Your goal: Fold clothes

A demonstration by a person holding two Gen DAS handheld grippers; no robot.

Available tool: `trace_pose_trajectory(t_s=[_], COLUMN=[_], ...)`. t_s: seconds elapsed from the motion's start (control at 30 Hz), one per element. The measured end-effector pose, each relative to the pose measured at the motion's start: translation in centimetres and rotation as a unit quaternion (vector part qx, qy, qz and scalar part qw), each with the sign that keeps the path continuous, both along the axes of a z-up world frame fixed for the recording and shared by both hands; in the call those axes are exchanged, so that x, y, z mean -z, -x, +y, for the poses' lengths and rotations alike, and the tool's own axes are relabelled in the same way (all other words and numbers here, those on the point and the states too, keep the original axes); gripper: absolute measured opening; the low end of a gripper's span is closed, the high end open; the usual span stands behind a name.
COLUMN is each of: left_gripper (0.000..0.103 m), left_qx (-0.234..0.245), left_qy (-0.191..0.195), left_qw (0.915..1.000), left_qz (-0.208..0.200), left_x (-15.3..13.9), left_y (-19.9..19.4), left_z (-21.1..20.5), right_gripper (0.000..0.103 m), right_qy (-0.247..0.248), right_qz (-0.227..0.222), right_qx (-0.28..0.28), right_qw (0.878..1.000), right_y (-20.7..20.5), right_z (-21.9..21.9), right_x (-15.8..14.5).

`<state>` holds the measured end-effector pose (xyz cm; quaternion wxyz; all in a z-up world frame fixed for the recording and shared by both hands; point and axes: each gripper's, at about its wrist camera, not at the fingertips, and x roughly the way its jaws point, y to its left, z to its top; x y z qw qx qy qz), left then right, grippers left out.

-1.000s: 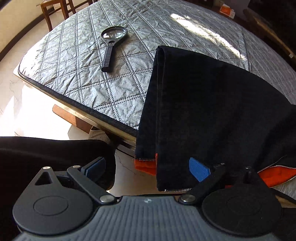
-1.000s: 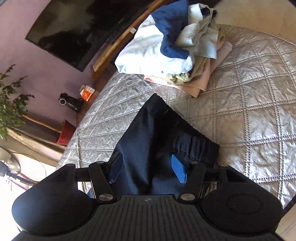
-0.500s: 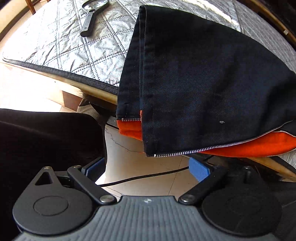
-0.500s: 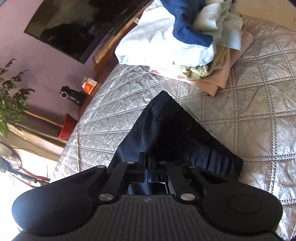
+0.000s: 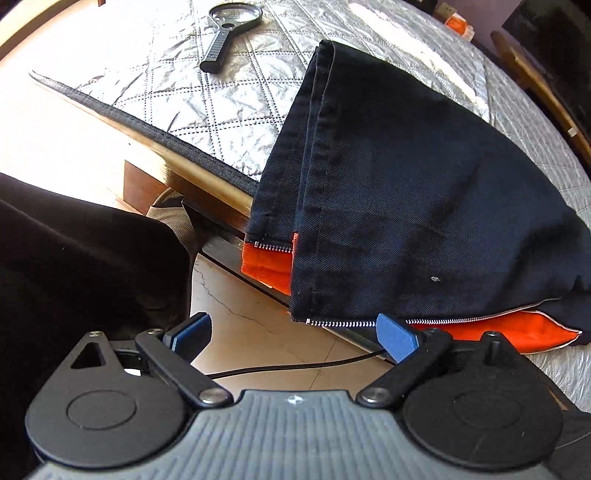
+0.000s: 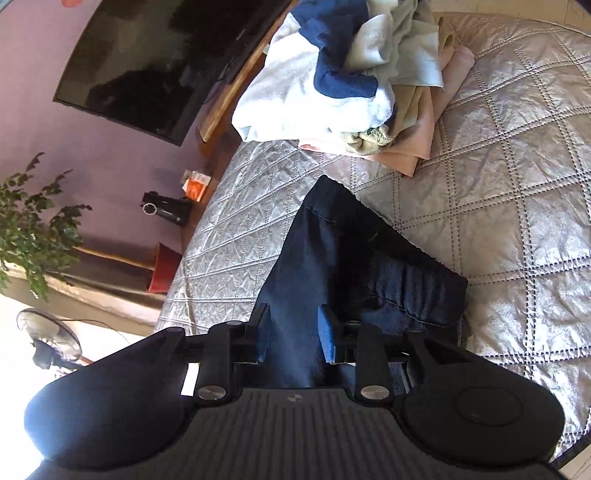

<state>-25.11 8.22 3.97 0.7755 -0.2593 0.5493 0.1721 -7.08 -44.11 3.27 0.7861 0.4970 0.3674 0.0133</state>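
Dark navy trousers [image 5: 406, 184] with orange lining and zipped leg hems lie on the quilted silver table cover [image 5: 184, 92], their legs hanging over the near edge. My left gripper [image 5: 293, 334] is open just below the hem corner, its right pad [image 5: 397, 341] close beside the zip and holding nothing. In the right wrist view the trousers' waist end [image 6: 325, 258] lies flat on the cover [image 6: 498, 221]. My right gripper [image 6: 295, 334] is opening, its pads apart with the dark fabric lying between them.
A magnifying glass [image 5: 225, 33] lies at the table's far left. A pile of loose clothes [image 6: 332, 81] sits beyond the waistband. Dark clothing of a person [image 5: 74, 277] fills the left, and a cable [image 5: 295, 369] crosses the floor. A TV [image 6: 147, 66], plant [image 6: 29, 229] and fan [image 6: 48, 339] stand beyond.
The right gripper closed on the waist fabric half a second ago and its jaws have since parted. The left gripper stayed open and shifted a little around the hanging hems.
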Motion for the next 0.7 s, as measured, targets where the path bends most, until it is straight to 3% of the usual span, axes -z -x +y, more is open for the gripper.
trace_pose_trajectory(t_s=[0.1,0.2,0.27,0.3,0.33,0.4,0.57,0.7], left_gripper=[0.095,0.095,0.094,0.094,0.093,0.093,0.081,0.073], left_qx=[-0.029,-0.072,-0.105,-0.113,-0.117,-0.125,-0.135,-0.160], left_qy=[0.029,0.073,0.093,0.096,0.096,0.100,0.125,0.171], left_qw=[0.9991,0.9946,0.9898,0.9886,0.9883,0.9870,0.9829,0.9721], left_qz=[0.000,0.015,0.023,0.022,0.021,0.015,0.001,0.002], left_x=[0.6,1.9,2.6,2.7,2.6,2.5,2.2,2.9], left_y=[0.2,0.8,1.4,1.5,1.4,1.4,1.2,1.3], left_z=[0.5,1.2,1.9,2.1,2.3,2.6,2.9,3.6], right_gripper=[0.055,0.055,0.042,0.020,0.011,0.007,0.007,0.008], right_qy=[-0.003,0.008,0.030,0.043,0.053,0.064,0.082,0.074], right_qz=[0.008,0.020,0.027,0.029,0.028,0.021,0.011,0.012], right_qx=[0.010,0.015,0.003,-0.005,-0.013,-0.023,-0.046,-0.045], right_qw=[1.000,1.000,0.999,0.999,0.998,0.997,0.996,0.996], right_y=[-1.0,-2.1,-2.8,-3.1,-3.3,-3.4,-3.4,-3.1], right_z=[-0.2,0.0,0.5,0.8,1.1,1.6,2.2,1.7], right_x=[0.9,1.6,1.8,1.9,1.8,1.6,0.6,0.7])
